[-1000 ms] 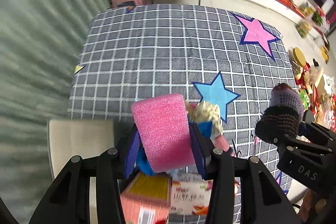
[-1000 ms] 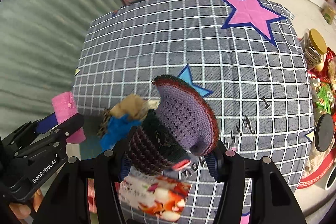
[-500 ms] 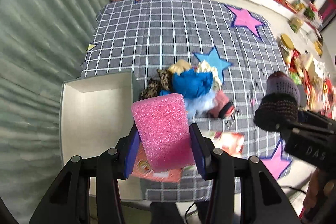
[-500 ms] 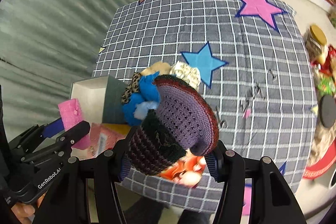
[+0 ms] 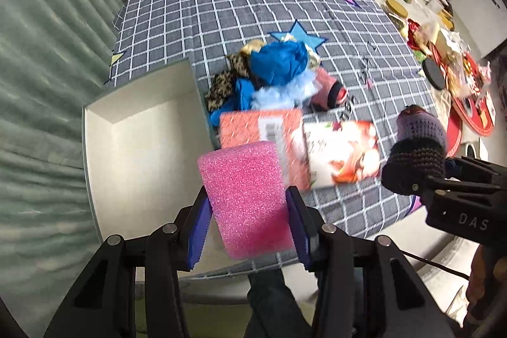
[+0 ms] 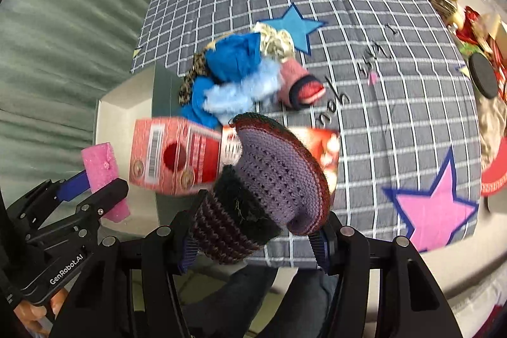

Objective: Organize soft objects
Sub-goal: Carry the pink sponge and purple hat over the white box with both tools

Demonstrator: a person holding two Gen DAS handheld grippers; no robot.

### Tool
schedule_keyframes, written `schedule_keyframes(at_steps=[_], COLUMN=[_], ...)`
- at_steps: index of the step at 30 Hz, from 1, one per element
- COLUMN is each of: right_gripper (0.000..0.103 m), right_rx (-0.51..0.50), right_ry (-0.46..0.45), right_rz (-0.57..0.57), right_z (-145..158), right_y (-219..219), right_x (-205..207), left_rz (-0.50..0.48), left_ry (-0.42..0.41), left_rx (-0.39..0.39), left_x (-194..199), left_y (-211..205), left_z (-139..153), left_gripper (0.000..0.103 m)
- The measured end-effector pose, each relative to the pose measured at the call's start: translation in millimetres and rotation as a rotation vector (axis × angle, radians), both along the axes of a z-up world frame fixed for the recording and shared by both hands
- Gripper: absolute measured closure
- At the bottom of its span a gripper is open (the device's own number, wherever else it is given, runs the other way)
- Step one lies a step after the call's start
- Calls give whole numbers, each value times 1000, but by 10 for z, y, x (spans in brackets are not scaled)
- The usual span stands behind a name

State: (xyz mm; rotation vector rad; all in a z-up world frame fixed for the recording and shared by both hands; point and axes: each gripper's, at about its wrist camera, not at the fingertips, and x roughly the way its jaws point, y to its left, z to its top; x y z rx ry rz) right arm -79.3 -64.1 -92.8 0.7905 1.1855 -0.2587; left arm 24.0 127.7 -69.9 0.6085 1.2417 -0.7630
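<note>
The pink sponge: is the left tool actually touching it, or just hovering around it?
Touching. In the left wrist view the pink sponge sits clamped between the left tool's two blue pads, lifted clear of the white box.

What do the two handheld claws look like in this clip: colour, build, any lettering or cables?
Both are matte black plastic, each with two angular fingers joined by silver bolts and lined with blue ribbed pads. The left claw carries white "GenRobot.AI" lettering on its side, seen from the right wrist view. The right claw shows white "DAS" letters in the left wrist view, where a thin black cable trails beneath it.
</note>
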Motion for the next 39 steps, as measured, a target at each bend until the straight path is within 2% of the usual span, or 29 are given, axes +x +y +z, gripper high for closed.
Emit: schedule_keyframes(at_steps=[11, 16, 26, 34, 39], right_gripper=[44, 44, 44, 44, 44], right_rx=[2, -40, -111, -87, -80], right_ry=[2, -26, -61, -51, -28], right_rz=[43, 151, 379, 457, 484], right_z=[-4, 130, 338, 311, 221], right_y=[626, 949, 1557, 1768, 1850], right_x=[53, 303, 809, 1200, 1301], left_rz=[39, 111, 242, 293, 306], left_ry=[-10, -21, 19, 61, 88], left_rx=[2, -28, -7, 19, 32], left_x=[204, 387, 637, 714, 730], left_y=[527, 818, 1305, 1454, 1503], left_z=[-73, -41, -218, -403, -509], left_gripper=[53, 53, 53, 53, 53])
